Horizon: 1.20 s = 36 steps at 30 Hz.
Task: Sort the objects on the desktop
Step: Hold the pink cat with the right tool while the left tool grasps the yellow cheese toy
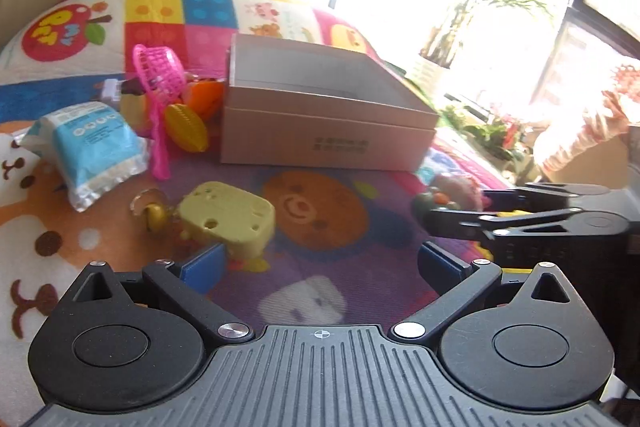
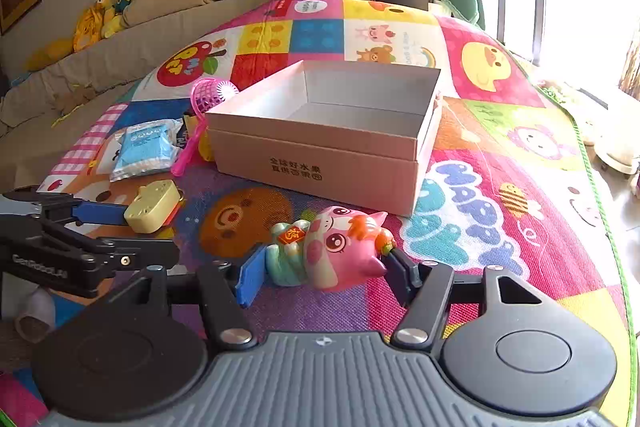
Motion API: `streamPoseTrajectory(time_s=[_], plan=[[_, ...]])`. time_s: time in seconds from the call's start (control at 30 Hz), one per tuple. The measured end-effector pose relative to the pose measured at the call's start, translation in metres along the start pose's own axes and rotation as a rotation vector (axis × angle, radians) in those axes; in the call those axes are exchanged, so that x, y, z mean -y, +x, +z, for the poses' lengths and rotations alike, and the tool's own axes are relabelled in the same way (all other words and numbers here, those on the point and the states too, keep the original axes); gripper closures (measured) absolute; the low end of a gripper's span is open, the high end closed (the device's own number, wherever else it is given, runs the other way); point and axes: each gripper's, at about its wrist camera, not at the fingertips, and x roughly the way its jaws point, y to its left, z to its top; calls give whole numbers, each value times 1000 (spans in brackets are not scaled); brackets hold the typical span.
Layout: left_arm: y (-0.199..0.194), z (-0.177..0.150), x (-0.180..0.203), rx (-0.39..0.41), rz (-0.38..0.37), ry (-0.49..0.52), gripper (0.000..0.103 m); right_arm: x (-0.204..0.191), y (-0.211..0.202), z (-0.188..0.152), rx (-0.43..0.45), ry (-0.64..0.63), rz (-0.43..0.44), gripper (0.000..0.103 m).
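An open cardboard box [image 2: 320, 143] stands on the colourful play mat; it also shows in the left wrist view [image 1: 328, 107]. My right gripper [image 2: 326, 277] is open, its blue pads either side of a pink cat figurine [image 2: 336, 251] lying on the mat. My left gripper [image 1: 320, 267] is open and empty, its left pad next to a yellow cheese-shaped toy [image 1: 228, 215]. The cheese toy also shows in the right wrist view [image 2: 152, 207]. The right gripper's fingers [image 1: 520, 219] show at the right of the left wrist view.
Left of the box lie a blue-white packet [image 1: 92, 151], a pink toy net [image 1: 160, 87], an orange toy [image 1: 204, 99] and a yellow toy [image 1: 186, 127]. A sofa with plush toys [image 2: 104, 19] stands behind the mat. Plants [image 1: 492, 135] stand by the bright window.
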Motion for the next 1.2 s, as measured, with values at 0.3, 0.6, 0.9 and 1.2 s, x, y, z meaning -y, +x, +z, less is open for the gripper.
streamPoseTrajectory(time_s=[0.3,0.6,0.9,1.2], plan=[[10,7,-8,4,292,66,0,10,7,-13,15,69,19,34],[31,23,-22,14,332,14,15,3,6,-13,26,21,6,32],[15,2,13,-44,18,208,5,-6,5,-14,24,-90,-73,17],[18,5,15,-18,110,213,3,1,0,-16,10,-75,-64,14]])
